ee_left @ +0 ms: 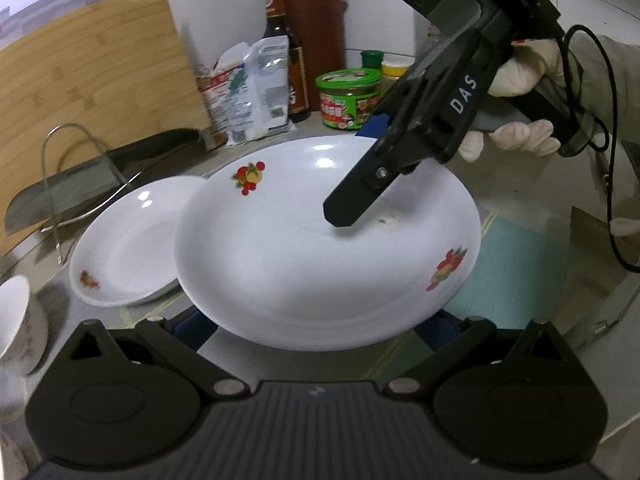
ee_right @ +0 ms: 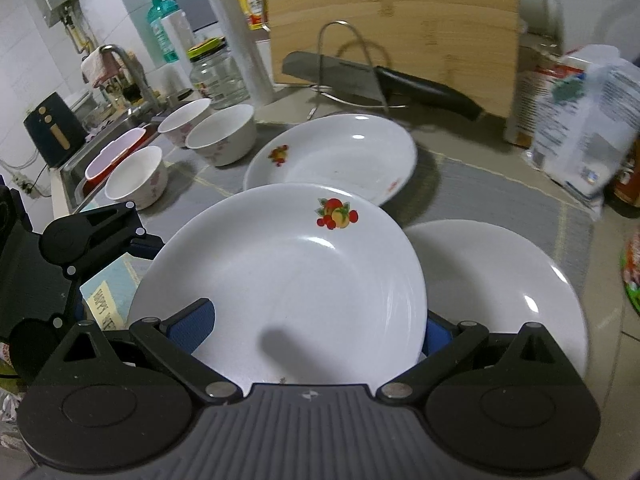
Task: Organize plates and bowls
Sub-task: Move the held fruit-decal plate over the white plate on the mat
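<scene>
**A plate between two tongs, and no sure hold on it**

The fruit-pattern plate (ee_left: 320, 248) is raised and tilted over the mat (ee_right: 500, 184), and its edge overlaps a plain plate (ee_right: 500, 280) beside it.

The right tongs (ee_right: 314, 326) are spread wide. One finger is above the inside of the plate and the other is under the rim. The upper finger throws a shadow on the plate, so I judge it is not pressing. The plate covers both pads of your left tongs (ee_left: 314, 328), so I cannot tell if they grip.

If neither pair really pinches the rim, the smooth plate can slide out and fall on the plain plate below, and both may chip. Closing on such a tilted rim can also push the plate away. The knife (ee_right: 384, 80) on the wire rack (ee_right: 352, 60) is near, so a wide swing could strike it.

The raised plate carries only a few small dark specks. The other fruit-pattern plate (ee_right: 332, 156) has a red smear at its rim. The plain plate looks empty. The three bowls (ee_right: 220, 132) show nothing inside from here.
</scene>
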`<state>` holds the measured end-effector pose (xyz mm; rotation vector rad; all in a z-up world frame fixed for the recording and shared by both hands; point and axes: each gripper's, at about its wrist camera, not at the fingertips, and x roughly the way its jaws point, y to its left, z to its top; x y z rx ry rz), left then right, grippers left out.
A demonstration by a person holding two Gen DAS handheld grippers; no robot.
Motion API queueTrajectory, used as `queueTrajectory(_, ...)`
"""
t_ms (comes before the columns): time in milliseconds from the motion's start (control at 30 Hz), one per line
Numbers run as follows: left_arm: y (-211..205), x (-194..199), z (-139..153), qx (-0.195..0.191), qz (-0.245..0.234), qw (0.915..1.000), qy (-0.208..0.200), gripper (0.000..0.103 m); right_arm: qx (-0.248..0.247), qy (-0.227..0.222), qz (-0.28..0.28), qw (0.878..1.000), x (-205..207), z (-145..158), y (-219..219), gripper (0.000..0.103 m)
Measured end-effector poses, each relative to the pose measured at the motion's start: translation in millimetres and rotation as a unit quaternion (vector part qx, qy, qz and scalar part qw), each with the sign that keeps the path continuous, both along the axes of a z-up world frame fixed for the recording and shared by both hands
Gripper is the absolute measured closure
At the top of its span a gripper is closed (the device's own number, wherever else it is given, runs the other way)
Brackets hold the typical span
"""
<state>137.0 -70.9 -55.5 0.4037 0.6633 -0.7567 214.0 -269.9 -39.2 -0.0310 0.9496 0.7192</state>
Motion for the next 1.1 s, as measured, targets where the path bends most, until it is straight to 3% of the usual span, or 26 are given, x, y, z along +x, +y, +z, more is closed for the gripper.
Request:
queueTrajectory(600, -61.4, 22.8, -14.0, -0.002, -0.042, 0.999, 0.011, 0.001, -0.008, 0.002, -0.06, 0.998, 8.5, -9.5, -60.9, 0.0)
queueTrajectory(1100, -76.2, 35.7, -20.6, 0.01, -0.047, 0.9985, 0.027, 0.001, -0.004, 0.014, -0.077, 0.997, 20.1, -20.6, -75.5, 0.0)
